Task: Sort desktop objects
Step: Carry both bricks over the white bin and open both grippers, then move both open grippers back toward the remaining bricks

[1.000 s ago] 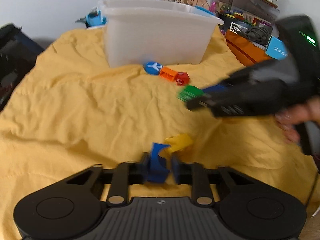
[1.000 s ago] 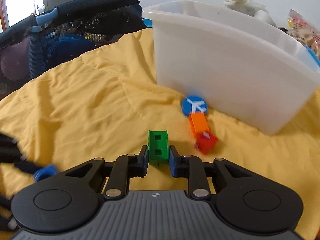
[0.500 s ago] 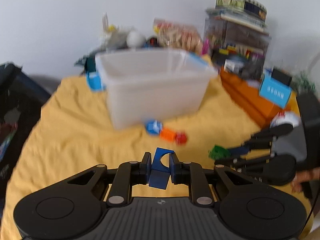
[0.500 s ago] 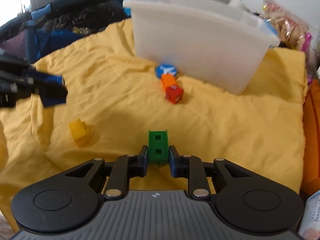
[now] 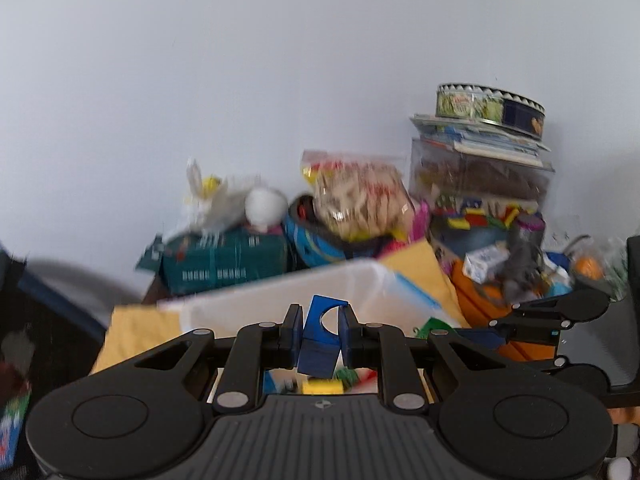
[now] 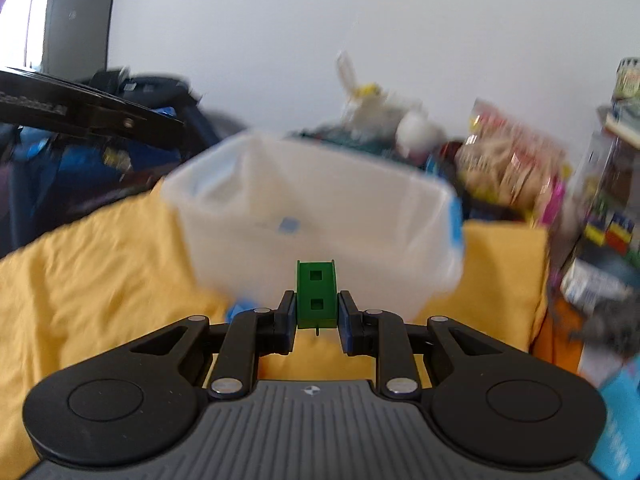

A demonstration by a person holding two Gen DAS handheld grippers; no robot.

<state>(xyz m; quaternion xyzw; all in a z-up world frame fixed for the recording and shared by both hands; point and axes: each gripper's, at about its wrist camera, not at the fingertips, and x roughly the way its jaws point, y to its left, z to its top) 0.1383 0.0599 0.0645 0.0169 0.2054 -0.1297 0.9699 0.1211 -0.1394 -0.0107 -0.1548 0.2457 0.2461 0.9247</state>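
The white plastic bin (image 6: 320,220) is the landmark here, sitting on the yellow cloth (image 6: 92,264) with its open top facing both cameras. Two pieces are in transit toward it. The blue block (image 5: 320,338), a piece with a curved notch cut into it, is pinched between the closed jaws of the left gripper (image 5: 320,336), held above the bin's near rim, with the bin's interior showing just below and behind it. The green block (image 6: 316,294), marked by two square holes, is clamped in the right gripper (image 6: 317,320) and sits in front of the bin's near wall, short of the rim.

The step in hand looks like the carry: both blocks are lifted off the cloth and headed for the bin. In the left view a few coloured pieces (yellow and green among them, too blurred to name further) appear below the blue block, apparently inside the bin.

The next move likely calls for bringing each block fully over the bin's opening before the jaws part, the right one needing more height and reach than the left. Beyond the bin, a clutter of packets, boxes and a round tin (image 5: 490,108) lines the wall.
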